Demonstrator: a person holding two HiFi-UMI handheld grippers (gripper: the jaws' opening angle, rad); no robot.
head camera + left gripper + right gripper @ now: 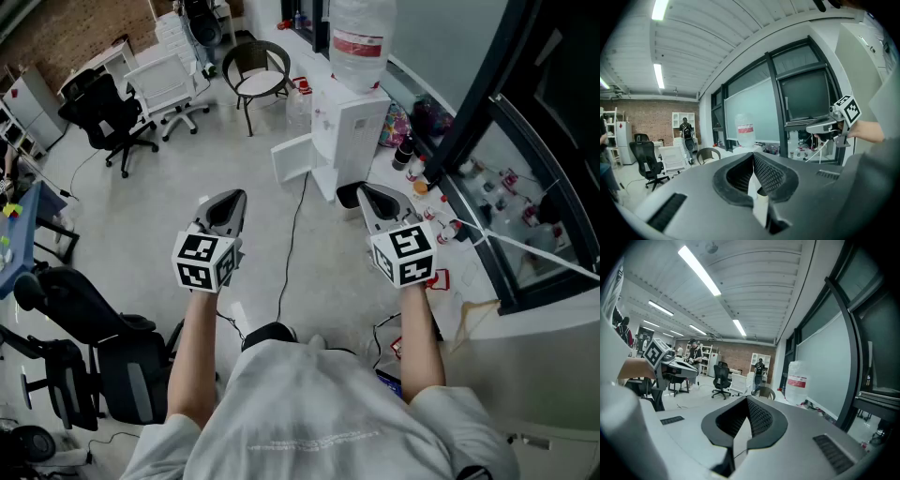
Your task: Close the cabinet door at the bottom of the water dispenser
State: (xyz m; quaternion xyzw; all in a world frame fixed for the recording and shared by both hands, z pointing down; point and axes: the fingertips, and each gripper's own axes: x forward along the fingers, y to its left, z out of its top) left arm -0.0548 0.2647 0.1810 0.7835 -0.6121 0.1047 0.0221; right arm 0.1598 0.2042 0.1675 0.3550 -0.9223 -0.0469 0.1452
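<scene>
Looking down, I am seeing the white water dispenser (354, 127) standing ahead, its bottom cabinet door (292, 157) hanging open to the left. I am holding the left hand-held gripper (225, 208) and the right hand-held gripper (377, 202) closed and empty, both apart from the door.

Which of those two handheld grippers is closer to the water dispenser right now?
Right. The right gripper sits just below the water dispenser in the head view; the left gripper is farther off, down and left.
</scene>
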